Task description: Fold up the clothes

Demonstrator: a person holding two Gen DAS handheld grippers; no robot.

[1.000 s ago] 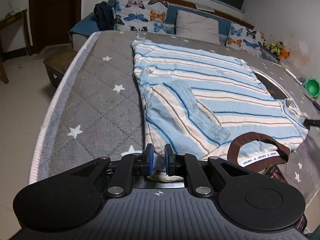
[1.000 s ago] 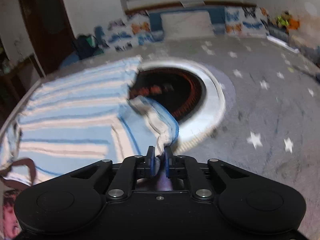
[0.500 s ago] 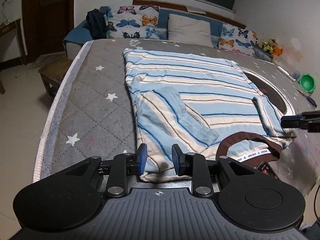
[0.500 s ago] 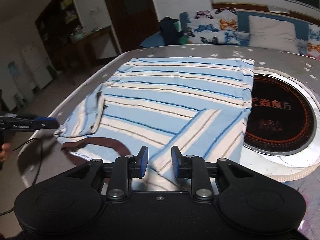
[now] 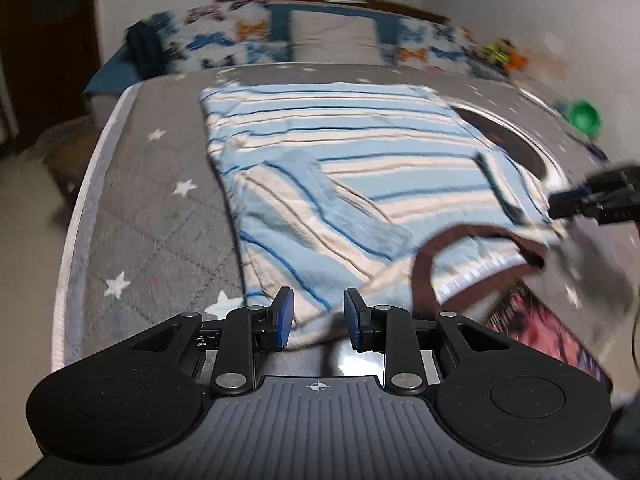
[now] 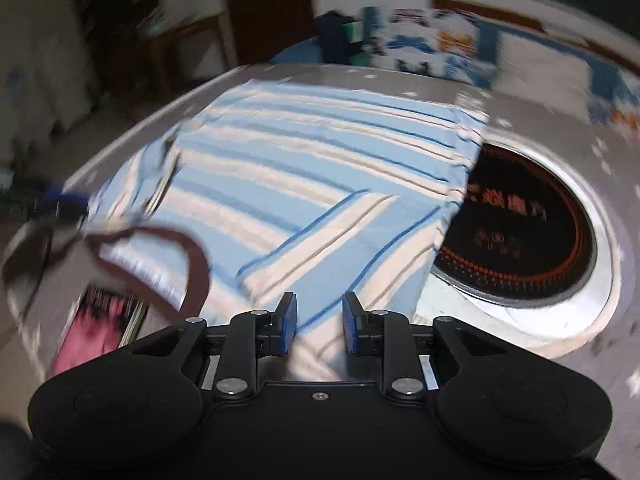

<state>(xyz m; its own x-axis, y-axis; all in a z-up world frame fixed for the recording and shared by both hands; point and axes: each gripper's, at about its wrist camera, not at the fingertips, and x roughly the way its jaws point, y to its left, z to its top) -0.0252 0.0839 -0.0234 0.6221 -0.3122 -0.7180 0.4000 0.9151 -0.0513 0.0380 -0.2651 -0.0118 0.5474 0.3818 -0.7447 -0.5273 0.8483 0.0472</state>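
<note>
Left wrist view: striped shirt (image 5: 340, 168) lies flat on a grey star-print tabletop (image 5: 160, 208), butterfly-print cushions (image 5: 224, 44) along the far wall; left gripper (image 5: 317, 317) jaws spread, nothing pinched. Right wrist view: right gripper (image 6: 316, 322) jaws opening over the folded sleeve, pads clear; round black cooktop (image 6: 520, 224) beside the shirt.

Home living room: cushioned sofa (image 5: 332, 36), wooden door (image 6: 268, 4).

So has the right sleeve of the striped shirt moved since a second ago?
Yes. The sleeve was pinched over the round burner; now it lies folded inward on the striped shirt, clear of the burner, with the right gripper opening.
</note>
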